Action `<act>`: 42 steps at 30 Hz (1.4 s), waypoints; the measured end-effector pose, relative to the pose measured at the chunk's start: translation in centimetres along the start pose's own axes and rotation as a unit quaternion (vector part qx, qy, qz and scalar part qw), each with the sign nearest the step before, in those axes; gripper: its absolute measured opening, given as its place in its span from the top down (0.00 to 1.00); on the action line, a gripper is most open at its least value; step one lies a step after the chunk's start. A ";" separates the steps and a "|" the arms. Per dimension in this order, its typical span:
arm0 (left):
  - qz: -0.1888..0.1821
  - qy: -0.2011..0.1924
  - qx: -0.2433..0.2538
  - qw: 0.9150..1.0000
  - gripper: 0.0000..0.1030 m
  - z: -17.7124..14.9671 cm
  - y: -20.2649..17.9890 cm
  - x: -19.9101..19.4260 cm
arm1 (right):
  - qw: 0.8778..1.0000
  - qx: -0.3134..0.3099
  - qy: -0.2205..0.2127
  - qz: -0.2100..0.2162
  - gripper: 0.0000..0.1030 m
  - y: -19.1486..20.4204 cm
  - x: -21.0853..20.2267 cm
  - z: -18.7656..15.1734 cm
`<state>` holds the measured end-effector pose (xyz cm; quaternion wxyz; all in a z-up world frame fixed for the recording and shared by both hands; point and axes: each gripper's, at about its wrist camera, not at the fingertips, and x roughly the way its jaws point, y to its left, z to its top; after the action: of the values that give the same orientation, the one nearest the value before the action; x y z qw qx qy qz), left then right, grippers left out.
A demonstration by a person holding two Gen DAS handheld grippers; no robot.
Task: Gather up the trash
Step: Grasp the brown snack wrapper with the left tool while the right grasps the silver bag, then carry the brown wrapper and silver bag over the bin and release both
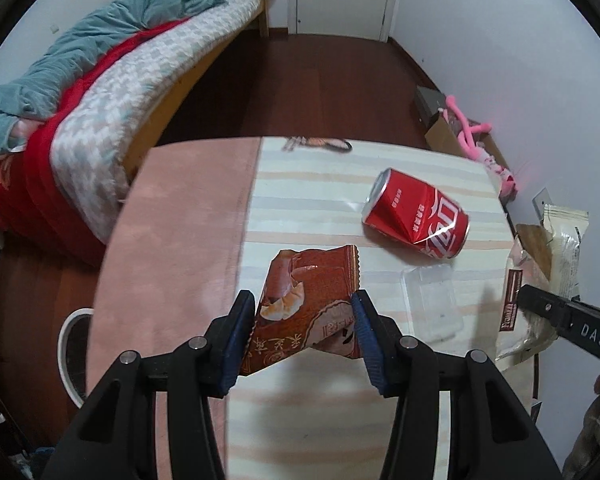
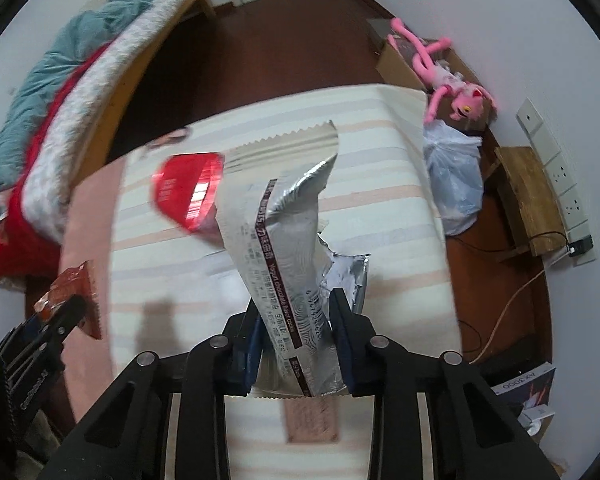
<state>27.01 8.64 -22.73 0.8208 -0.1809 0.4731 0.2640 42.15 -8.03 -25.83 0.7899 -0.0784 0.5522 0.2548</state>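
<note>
- Your left gripper (image 1: 304, 320) pinches the brown snack wrapper (image 1: 308, 312), lifted above the striped table (image 1: 300, 216).
- Your right gripper (image 2: 296, 332) clamps the silver cookie wrapper (image 2: 284, 248) — dented red can (image 1: 416, 220) lies on its side on the table.

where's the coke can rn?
The red can lies on its side, dented, on the striped tablecloth, in the left wrist view up and right of the brown wrapper held by the left gripper, untouched.
</note>
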 end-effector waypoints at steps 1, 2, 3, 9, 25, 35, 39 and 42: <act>-0.001 -0.007 -0.004 1.000 0.55 -0.2 0.8 -1.3 | 1.000 -0.003 -0.003 0.006 0.68 0.7 -0.7 -0.4; -0.002 -0.012 -0.006 1.000 0.55 -0.4 1.5 -2.2 | 1.000 -0.006 -0.008 0.013 0.69 1.5 -1.5 -0.9; -0.001 -0.016 -0.008 1.000 0.55 -0.6 2.1 -3.2 | 1.000 -0.011 -0.011 0.021 0.69 2.5 -2.4 -1.4; 0.002 -0.050 -0.008 0.999 0.55 -2.5 7.4 -9.5 | 0.996 -0.037 -0.036 0.068 0.69 8.1 -7.5 -4.8; 0.039 -0.083 -0.108 0.990 0.55 -8.2 27.4 -18.5 | 0.967 -0.158 -0.028 0.196 0.69 31.2 -12.6 -14.6; 0.020 0.006 -0.199 0.980 0.55 -10.4 39.9 -11.0 | 0.958 -0.199 0.076 0.190 0.69 43.9 -1.1 -17.5; -0.011 0.051 -0.232 0.971 0.55 -11.1 43.5 -6.0 | 0.957 -0.208 0.120 0.165 0.69 47.0 5.2 -17.6; -0.028 0.084 -0.252 0.964 0.53 -11.6 45.3 -2.7 | 0.954 -0.218 0.148 0.142 0.69 49.2 9.5 -17.8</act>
<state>-9.41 37.66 -28.19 0.7130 -0.4167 0.4534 0.3353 5.72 29.93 -33.50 0.6189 -0.2062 0.5993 0.4640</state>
